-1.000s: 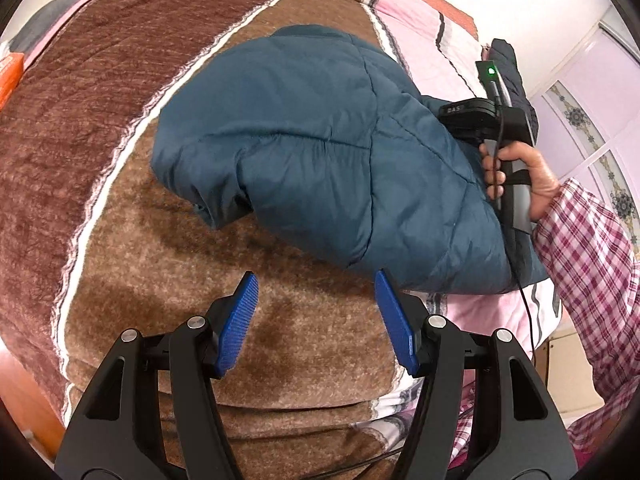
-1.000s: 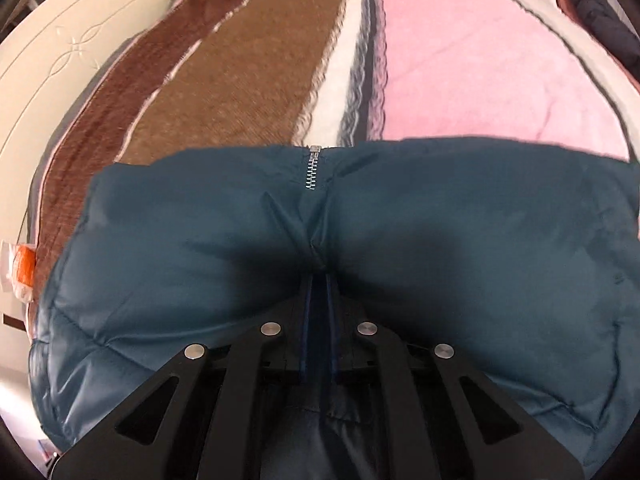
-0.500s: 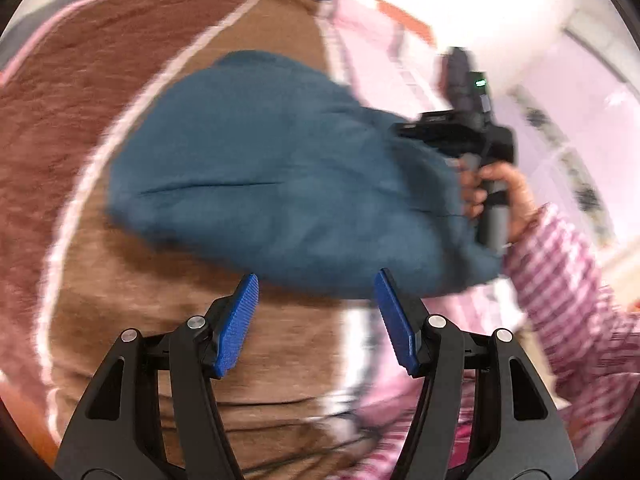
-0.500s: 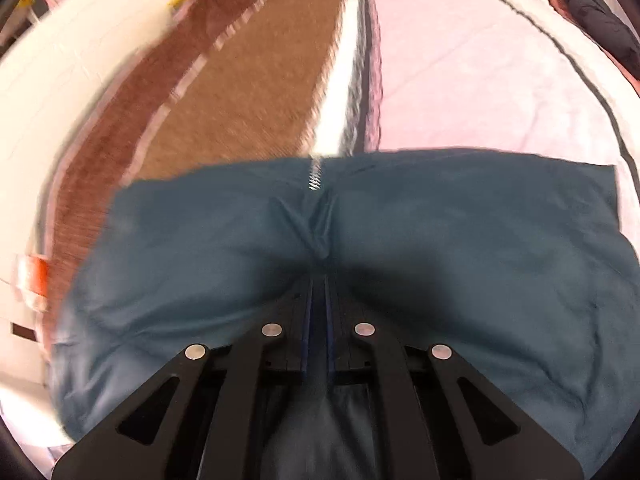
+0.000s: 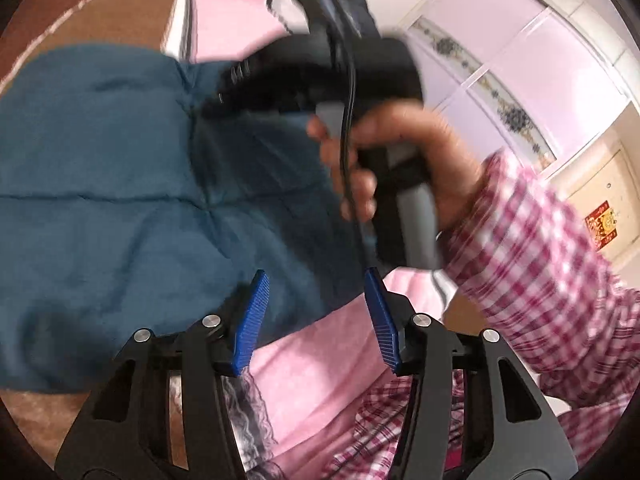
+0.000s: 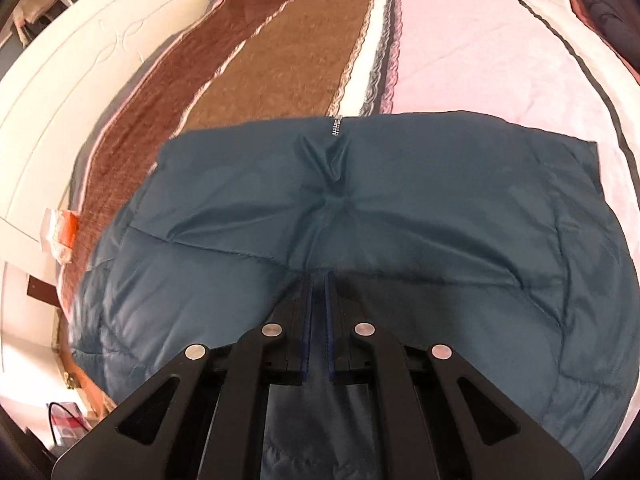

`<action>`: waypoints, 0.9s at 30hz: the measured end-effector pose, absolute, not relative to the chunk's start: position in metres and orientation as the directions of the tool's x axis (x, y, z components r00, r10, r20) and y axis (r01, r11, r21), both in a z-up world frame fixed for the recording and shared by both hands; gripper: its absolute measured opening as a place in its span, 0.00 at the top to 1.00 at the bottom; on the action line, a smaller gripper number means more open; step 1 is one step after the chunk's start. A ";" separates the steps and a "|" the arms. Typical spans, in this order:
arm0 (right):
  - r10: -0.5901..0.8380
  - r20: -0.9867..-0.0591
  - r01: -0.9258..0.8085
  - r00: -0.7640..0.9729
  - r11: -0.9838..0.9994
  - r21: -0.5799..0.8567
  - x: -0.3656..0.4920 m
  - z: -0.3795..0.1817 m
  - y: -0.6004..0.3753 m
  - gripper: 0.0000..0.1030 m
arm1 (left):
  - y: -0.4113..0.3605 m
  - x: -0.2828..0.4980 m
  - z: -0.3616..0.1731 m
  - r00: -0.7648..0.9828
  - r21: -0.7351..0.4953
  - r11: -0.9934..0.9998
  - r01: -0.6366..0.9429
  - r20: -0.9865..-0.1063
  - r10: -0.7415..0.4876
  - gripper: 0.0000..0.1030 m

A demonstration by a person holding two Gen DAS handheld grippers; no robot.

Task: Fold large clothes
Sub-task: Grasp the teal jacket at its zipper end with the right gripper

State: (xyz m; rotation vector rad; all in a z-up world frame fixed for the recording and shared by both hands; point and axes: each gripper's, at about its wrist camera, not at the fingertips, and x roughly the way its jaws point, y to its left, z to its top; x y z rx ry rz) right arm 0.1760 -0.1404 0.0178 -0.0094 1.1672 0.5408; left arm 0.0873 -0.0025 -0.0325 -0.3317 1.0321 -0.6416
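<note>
Teal quilted puffer jacket (image 6: 360,240) flat on the striped brown and pink bedspread (image 6: 280,60), its width running across both grippers

The right gripper (image 6: 319,280) is clamped on a pinch of jacket fabric at the near edge, the zipper (image 6: 335,126) straight ahead at the far edge; the left gripper (image 5: 316,312) hovers spread and empty over the jacket's near hem, so it looks the freer one to take the next corner
</note>
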 end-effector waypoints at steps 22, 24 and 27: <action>0.337 -0.922 -0.379 0.192 0.892 0.247 0.208 -0.030 -0.132 1.00 | -0.016 0.095 -0.075 0.306 -0.496 0.840 0.220 -0.782 -0.542 0.53; 0.344 -0.915 -0.382 0.210 0.890 0.247 0.205 -0.023 -0.134 1.00 | 0.002 0.083 -0.049 0.371 -0.482 0.849 0.218 -0.764 -0.529 0.44; 0.369 -0.900 -0.375 0.234 0.888 0.267 0.198 -0.009 -0.143 1.00 | 0.041 0.065 -0.020 0.466 -0.501 0.850 0.163 -0.720 -0.514 0.34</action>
